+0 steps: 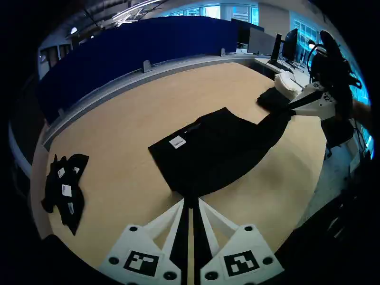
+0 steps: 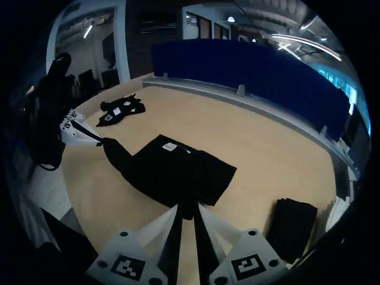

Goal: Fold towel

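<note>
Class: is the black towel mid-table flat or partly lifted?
Partly lifted: left gripper and right gripper each pinch a raised corner of the black towel; its middle rests on the table.

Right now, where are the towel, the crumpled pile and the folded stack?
towel (image 1: 213, 152), left gripper view, its flat middle.
crumpled pile (image 1: 76, 194), left gripper view, its centre.
folded stack (image 2: 292, 228), right gripper view, its top face.

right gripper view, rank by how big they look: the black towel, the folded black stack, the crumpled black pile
1. black towel
2. folded black stack, though it lies nearer the camera
3. crumpled black pile, farthest off, so its true size is unsure
</note>
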